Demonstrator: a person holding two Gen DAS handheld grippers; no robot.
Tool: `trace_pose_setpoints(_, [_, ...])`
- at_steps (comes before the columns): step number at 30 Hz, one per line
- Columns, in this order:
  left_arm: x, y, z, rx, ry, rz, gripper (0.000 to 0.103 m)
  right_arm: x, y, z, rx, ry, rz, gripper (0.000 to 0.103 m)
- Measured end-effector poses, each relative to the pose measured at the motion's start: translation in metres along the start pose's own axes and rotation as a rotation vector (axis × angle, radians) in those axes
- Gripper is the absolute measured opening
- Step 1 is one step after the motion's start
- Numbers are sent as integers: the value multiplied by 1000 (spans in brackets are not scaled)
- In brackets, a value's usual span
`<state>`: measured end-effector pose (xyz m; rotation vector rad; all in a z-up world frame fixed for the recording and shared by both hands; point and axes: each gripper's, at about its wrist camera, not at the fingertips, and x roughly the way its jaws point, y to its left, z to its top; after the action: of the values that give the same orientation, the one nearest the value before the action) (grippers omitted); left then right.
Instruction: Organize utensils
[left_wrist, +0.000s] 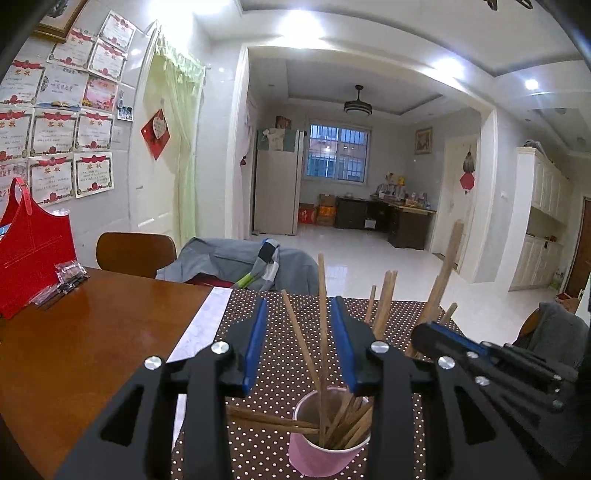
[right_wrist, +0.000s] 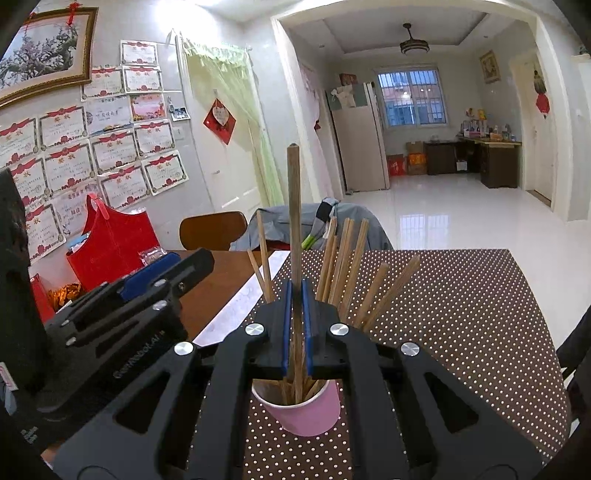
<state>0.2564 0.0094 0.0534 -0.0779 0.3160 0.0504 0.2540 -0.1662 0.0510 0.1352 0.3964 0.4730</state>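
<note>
A pink paper cup (left_wrist: 317, 454) (right_wrist: 303, 413) stands on the dotted brown cloth (right_wrist: 461, 314) with several wooden chopsticks fanned out of it. My right gripper (right_wrist: 296, 283) hovers just above the cup, shut on one chopstick (right_wrist: 293, 206) that stands nearly upright with its lower end in the cup. From the left wrist view the right gripper (left_wrist: 424, 330) and its chopstick (left_wrist: 448, 266) sit at the right. My left gripper (left_wrist: 299, 301) is open over the cup; two chopsticks (left_wrist: 323, 314) rise between its blue pads untouched. Another chopstick (left_wrist: 266, 421) lies flat beside the cup.
A red bag (left_wrist: 33, 258) and a small packet (left_wrist: 70, 273) sit on the bare wooden table (left_wrist: 92, 332) at the left. Behind the table stand a wooden chair (left_wrist: 136, 251) and a chair draped in grey clothing (left_wrist: 236, 266). My left gripper (right_wrist: 192, 264) is close to the right one's left side.
</note>
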Motion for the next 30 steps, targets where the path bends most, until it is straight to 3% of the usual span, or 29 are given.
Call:
trace_pose_setpoints(4, [0,-1,0,-2,1,4,38,0,0,0,4,0,-4,7])
trace_pose_setpoints(6, [-1,0,0,-3,-1,10,49,-1,-1,1,9,-2,-4,9])
trace_pose_setpoints(9, [-2,0,1,-3,-5,16,50,-3,-1,2,13,-7,-10,22])
trace_pose_setpoints(17, [-18,8,4,-16,-4,0,50,-24,1,3,-14,-30,-47,24])
trace_pose_setpoints(19, [-29,9,4,-8,-15,-6,51,-37,4,3,-28,-45,-83,38])
trace_pose_setpoints(20, [-35,10,4,1,-18,-8,51,-44,5,3,-35,-54,-100,57])
trace_pose_setpoints(24, [-59,11,7,23,-23,-12,52,-69,14,3,-60,-73,-137,61])
trace_pose_setpoints(27, [-76,13,9,30,-26,-24,61,-86,22,5,-70,-77,-159,75])
trace_pose_setpoints(30, [-94,17,9,30,-40,-31,63,-97,30,5,-88,-84,-169,79])
